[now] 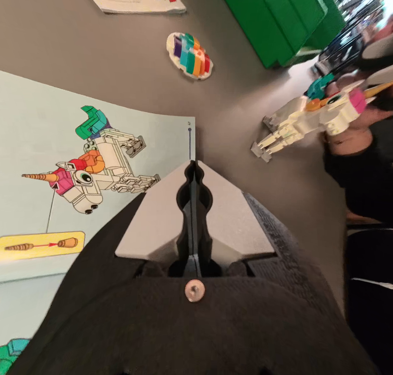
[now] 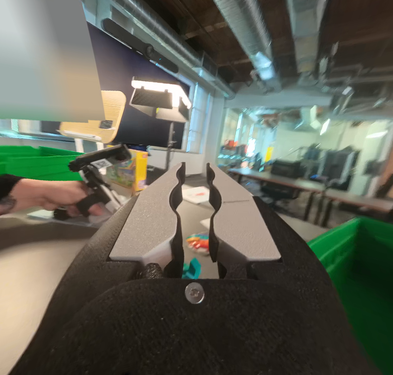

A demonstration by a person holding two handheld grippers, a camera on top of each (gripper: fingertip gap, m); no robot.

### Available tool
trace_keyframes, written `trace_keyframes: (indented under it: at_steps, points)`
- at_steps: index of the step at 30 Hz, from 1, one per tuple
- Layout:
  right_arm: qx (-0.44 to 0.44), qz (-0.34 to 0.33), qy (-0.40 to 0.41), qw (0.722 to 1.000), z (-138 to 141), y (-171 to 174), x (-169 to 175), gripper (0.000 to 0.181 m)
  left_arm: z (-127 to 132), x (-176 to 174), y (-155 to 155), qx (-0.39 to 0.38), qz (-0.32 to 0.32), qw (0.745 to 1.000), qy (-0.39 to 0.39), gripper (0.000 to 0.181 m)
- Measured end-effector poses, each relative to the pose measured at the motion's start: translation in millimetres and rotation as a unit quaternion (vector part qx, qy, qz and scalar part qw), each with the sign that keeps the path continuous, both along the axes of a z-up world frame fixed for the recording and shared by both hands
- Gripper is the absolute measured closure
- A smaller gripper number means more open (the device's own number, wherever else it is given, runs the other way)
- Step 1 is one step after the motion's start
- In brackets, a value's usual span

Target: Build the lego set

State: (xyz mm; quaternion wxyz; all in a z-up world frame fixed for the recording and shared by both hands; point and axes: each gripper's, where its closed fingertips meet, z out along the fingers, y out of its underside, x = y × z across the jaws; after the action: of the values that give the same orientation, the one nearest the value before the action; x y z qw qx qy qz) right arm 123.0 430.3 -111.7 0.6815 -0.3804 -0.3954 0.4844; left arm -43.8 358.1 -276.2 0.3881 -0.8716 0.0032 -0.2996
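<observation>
Seemingly the build is close to done: a white brick unicorn with pink snout block, golden horn and teal tail [image 1: 308,118] is seen assembled, matched to the open pale-blue instruction booklet [image 1: 63,152], while a rainbow-striped brick piece on a white cloud plate [image 1: 189,56] lies apart on the grey table [image 1: 223,109], possibly still to be attached. The unicorn is held aloft at the table's right edge, seemingly between the right gripper [image 2: 195,169] fingers, whose jaws are parted a little with the grasp not clearly shown, and the left gripper [image 1: 194,162] is closed on nothing.

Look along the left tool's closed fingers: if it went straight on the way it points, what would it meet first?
Probably the corner of the open instruction page under the left tool, then bare grey table. The rainbow piece lies farther on. Depth is unclear.
</observation>
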Motion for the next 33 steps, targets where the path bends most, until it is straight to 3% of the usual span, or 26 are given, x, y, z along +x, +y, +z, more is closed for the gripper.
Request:
trace_keyframes:
  at_steps: [3,6,8,12,17,23,27,33]
  points:
    - [0.048,-0.026,0.023,0.998,20.4,-23.0,6.8,0.164,12.3,-3.8,-0.8,0.023,0.009,0.998,-0.059,0.181]
    - [0.076,-0.016,0.02,0.997,30.3,-69.7,-0.6,0.166,25.0,-8.0,-2.7,0.047,0.015,0.992,-0.114,0.181]
    - [0.059,0.02,-0.006,0.998,21.6,-107.7,-19.4,0.168,34.5,-7.4,-6.4,0.066,0.01,0.987,-0.143,0.181]
    - [-0.041,0.076,-0.106,0.991,-25.2,-160.6,-73.9,0.169,65.2,-3.9,-23.4,0.126,-0.016,0.968,-0.214,0.181]
    - [-0.171,0.051,-0.177,0.968,-64.0,-163.7,-120.0,0.159,86.0,-6.5,-52.5,0.173,-0.028,0.955,-0.238,0.181]
    - [-0.139,-0.018,-0.255,0.957,-88.7,-150.6,-156.0,0.154,85.8,-4.7,-82.6,0.18,-0.022,0.965,-0.19,0.181]
    - [-0.148,-0.042,-0.305,0.94,-110.6,-134.3,-179.3,0.136,81.2,0.4,-96.1,0.172,-0.024,0.973,-0.154,0.181]
    - [-0.18,-0.022,-0.351,0.918,-126.7,-130.1,-205.0,0.136,84.7,-0.5,-109.8,0.196,-0.014,0.974,-0.11,0.181]
